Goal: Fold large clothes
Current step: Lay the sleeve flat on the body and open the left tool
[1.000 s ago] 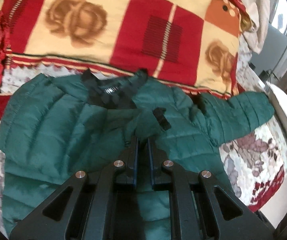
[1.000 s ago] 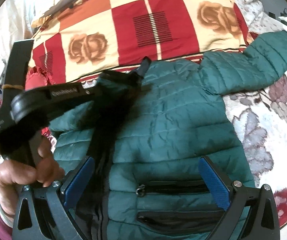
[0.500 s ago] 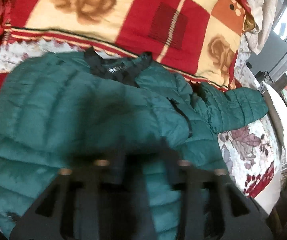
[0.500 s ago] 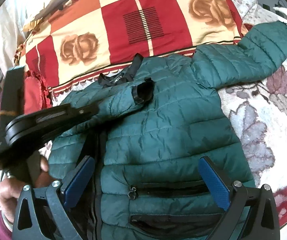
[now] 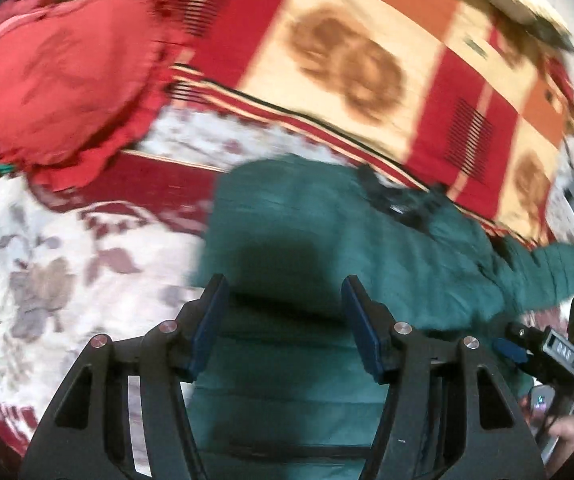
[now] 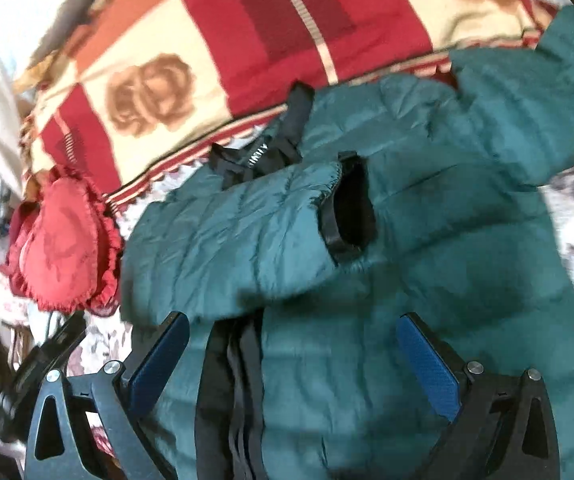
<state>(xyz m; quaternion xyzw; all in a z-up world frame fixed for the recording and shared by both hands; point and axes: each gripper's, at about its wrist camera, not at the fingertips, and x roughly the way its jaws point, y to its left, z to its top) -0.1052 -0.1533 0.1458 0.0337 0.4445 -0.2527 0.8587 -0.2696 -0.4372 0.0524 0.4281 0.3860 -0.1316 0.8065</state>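
Left wrist view: blurred. Left gripper (image 5: 283,320) hangs over the jacket (image 5: 327,240), jaws parted about halfway, nothing between the pads. One green puffer jacket lies flat on the bed (image 5: 47,272), its near edge just under the fingers. One red cushion (image 5: 59,84) sits upper left, clear of the jacket. One checked blanket (image 5: 347,64) with rose prints lies beyond the collar (image 5: 403,200). Part of the other gripper shows at the right edge.

Right wrist view: right gripper (image 6: 291,356) hovers over the jacket's front, jaws wide apart, empty. One sleeve (image 6: 247,232) is folded across the chest, black cuff (image 6: 347,208) near the middle. The second sleeve (image 6: 547,100) sticks out to the upper right, unfolded. Black zipper strip (image 6: 231,392) runs down between the fingers. Same one cushion at left, same one blanket behind.

Judgement: step in hand is the sleeve folds, one done, one to go. To do it well, pinch the outstretched sleeve near its cuff, carry it low across the chest so it lands flat on the first sleeve, and avoid dragging the body out of square. Puffy fabric will spring back, so pressing down before letting go should help.
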